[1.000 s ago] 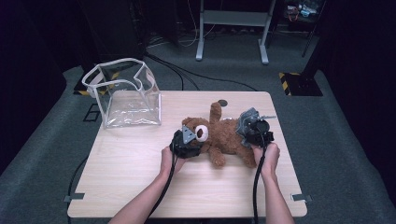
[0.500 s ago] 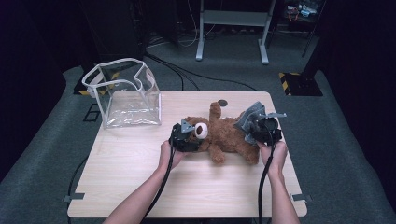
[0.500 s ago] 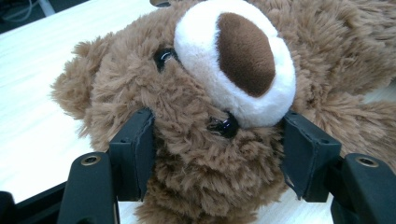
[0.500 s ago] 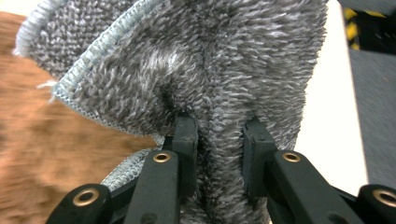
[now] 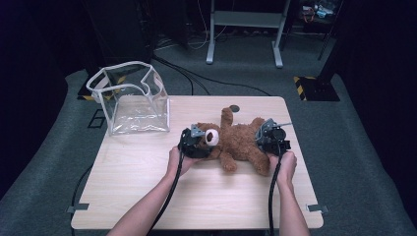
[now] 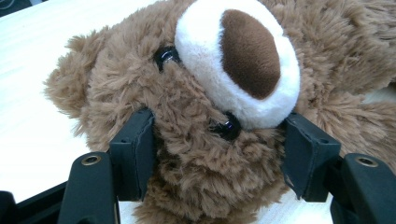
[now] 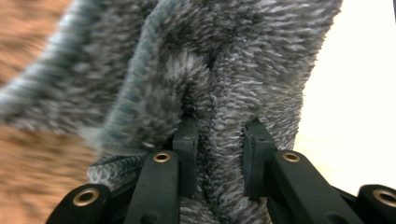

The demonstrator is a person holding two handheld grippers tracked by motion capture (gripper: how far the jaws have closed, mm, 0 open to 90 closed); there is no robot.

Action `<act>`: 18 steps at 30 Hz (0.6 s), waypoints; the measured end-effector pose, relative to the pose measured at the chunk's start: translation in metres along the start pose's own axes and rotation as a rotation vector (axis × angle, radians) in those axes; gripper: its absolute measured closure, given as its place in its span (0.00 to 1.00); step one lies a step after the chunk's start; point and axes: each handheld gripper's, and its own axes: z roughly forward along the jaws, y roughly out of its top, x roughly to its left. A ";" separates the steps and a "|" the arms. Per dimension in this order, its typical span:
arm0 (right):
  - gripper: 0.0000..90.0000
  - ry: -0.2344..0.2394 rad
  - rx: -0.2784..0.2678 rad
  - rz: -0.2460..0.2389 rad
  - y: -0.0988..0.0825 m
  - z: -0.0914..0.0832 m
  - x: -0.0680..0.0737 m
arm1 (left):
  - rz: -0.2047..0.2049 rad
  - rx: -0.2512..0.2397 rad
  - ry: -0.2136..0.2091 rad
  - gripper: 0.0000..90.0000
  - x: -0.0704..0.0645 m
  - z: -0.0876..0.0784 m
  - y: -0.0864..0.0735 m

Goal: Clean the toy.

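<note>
Here, teddy bear point(image 5: 241, 142) head between left claw point(image 6: 219, 154) jaws — gripped.

The teddy bear point(image 5: 241, 142) is shaggy brown plush, with a white plush muzzle, a smooth darker velvet nose and glossy black bead eyes (clearest in the left gripper view). The desk point(image 5: 147, 196) is pale, matt wood grain. Near its far left corner stands a bag point(image 5: 130, 103) of clear glossy plastic with white trim. The jaws of both grippers are matt black plastic.
</note>
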 end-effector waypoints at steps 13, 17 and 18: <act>0.80 0.086 -0.159 -0.061 0.017 -0.049 0.020 | -0.005 0.004 -0.001 0.38 0.000 0.000 0.000; 0.80 0.072 -0.099 -0.060 0.015 -0.025 0.025 | -0.003 0.008 -0.007 0.38 0.000 -0.001 -0.001; 0.80 0.073 -0.097 -0.050 0.013 -0.021 0.023 | 0.004 0.010 -0.006 0.38 0.000 -0.001 0.000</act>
